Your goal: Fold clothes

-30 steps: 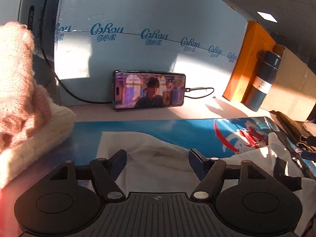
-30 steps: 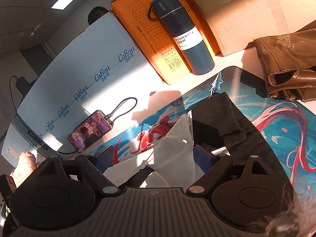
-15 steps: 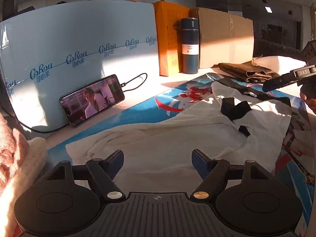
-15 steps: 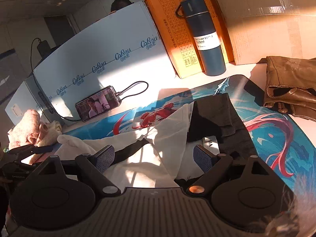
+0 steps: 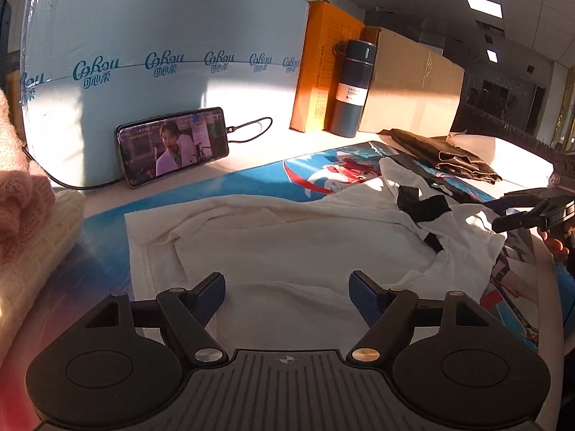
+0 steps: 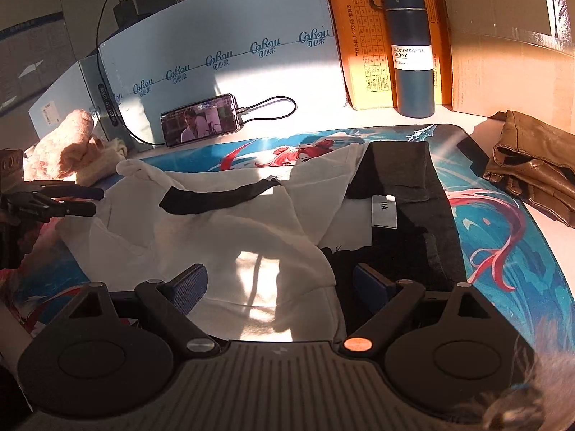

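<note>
A white T-shirt [image 5: 294, 244] with black trim lies crumpled on the blue printed mat [image 5: 251, 179]. My left gripper [image 5: 286, 292] hovers open just above its near hem, nothing between the fingers. The right wrist view shows the same shirt [image 6: 222, 230] with its black sleeve [image 6: 399, 176] spread to the right. There my right gripper [image 6: 282, 289] is open over the shirt's near edge. Each gripper shows in the other's view: the right gripper [image 5: 521, 212] at the shirt's right end, the left gripper [image 6: 68, 199] at its left end.
A phone [image 5: 172, 145] playing video leans on a pale blue box [image 5: 161, 36]. A dark flask [image 6: 409, 50] stands before an orange box [image 6: 359, 36] and a cardboard box. Folded pink and cream knits [image 5: 25, 208] sit left, a brown leather garment [image 6: 532, 165] right.
Both cameras swung and pulled back over the shirt. The left view turned from the box wall toward the whole shirt. Both grippers stayed open, and the shirt lies about as before.
</note>
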`<action>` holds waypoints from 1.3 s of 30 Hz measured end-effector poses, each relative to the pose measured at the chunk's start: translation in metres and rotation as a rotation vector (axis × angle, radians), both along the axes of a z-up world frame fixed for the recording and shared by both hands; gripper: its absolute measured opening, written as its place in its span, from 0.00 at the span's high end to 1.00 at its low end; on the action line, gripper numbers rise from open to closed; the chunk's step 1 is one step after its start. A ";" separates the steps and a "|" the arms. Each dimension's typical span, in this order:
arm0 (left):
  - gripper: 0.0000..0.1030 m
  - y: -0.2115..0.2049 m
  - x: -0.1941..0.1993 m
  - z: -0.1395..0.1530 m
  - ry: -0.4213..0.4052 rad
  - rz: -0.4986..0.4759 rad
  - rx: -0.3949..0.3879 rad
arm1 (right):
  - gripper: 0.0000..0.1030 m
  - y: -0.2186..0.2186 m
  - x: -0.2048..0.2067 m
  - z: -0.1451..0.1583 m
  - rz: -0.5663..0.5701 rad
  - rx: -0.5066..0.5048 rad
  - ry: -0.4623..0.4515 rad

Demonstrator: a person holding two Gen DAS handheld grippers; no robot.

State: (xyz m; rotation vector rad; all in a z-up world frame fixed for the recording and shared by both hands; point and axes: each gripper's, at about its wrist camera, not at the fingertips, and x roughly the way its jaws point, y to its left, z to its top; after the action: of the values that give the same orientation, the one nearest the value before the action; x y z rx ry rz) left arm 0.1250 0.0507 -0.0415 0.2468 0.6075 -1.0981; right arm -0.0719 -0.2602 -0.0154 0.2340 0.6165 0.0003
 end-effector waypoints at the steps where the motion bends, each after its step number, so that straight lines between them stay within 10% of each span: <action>1: 0.25 -0.001 -0.001 0.000 -0.022 -0.002 0.031 | 0.14 0.001 0.001 0.000 0.004 -0.010 0.001; 17: 0.26 -0.004 0.006 -0.006 -0.035 -0.050 0.063 | 0.17 0.009 0.082 -0.002 0.122 -0.010 -0.014; 23: 0.46 -0.006 -0.002 -0.009 -0.093 -0.066 0.076 | 0.20 0.010 0.098 -0.005 0.120 -0.042 0.001; 32: 0.91 0.001 -0.025 -0.003 -0.213 -0.078 0.049 | 0.91 0.025 0.091 -0.003 0.140 -0.140 -0.056; 39: 0.94 0.020 -0.050 0.009 -0.257 -0.050 -0.046 | 0.94 0.025 0.030 0.030 0.170 0.003 -0.256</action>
State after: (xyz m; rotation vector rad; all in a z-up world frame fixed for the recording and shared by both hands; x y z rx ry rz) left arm 0.0746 0.0709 -0.0323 0.3587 0.3477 -1.1059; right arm -0.0415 -0.2350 0.0141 0.1796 0.3796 0.1927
